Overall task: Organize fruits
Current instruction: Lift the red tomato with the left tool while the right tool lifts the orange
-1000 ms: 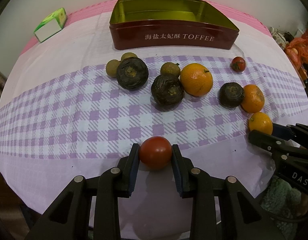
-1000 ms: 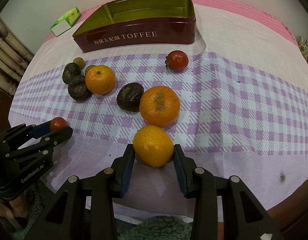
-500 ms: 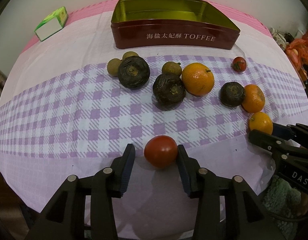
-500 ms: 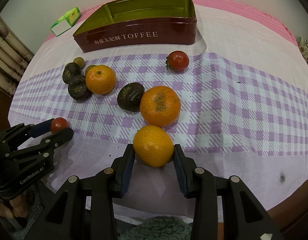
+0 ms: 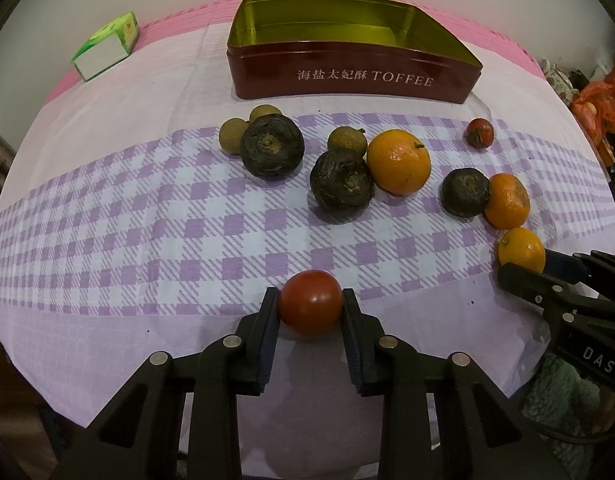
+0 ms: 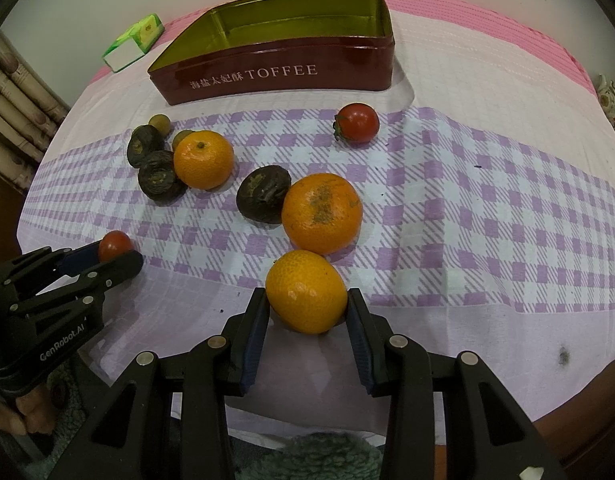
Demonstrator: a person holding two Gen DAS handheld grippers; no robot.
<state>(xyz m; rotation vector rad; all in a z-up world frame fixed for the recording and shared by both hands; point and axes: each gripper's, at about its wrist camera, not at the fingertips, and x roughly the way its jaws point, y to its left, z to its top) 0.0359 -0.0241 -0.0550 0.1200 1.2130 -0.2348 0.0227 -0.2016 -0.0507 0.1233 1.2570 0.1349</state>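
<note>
left tool [image 5: 310, 306] clamped on tomato [image 5: 310, 302], 6 o'clock, near bench [image 5: 107, 208] edge | right tool [image 6: 306, 307] gripping small orange [image 6: 306, 291], 6 o'clock | toffee tin [image 5: 353, 76], 12 o'clock, far, holds nothing | only right view shows person's fingers [image 6: 25, 414]; only left view, orange bag [image 5: 597, 106], 2 o'clock

1. I see the toffee tin [image 5: 351, 76] as painted metal, maroon outside with a shiny gold lining.
2. In front of the tin, the tablecloth [image 5: 147, 240] looks like matt woven fabric.
3. The tomato [image 5: 310, 302] is glossy and smooth; the mandarin [image 6: 306, 291] is dimpled, slightly shiny.
4. Nearer the tin, the dark fruits [image 5: 272, 145] look rough and dull.
5. The gripper fingers [image 5: 267, 332] are matt black plastic.
</note>
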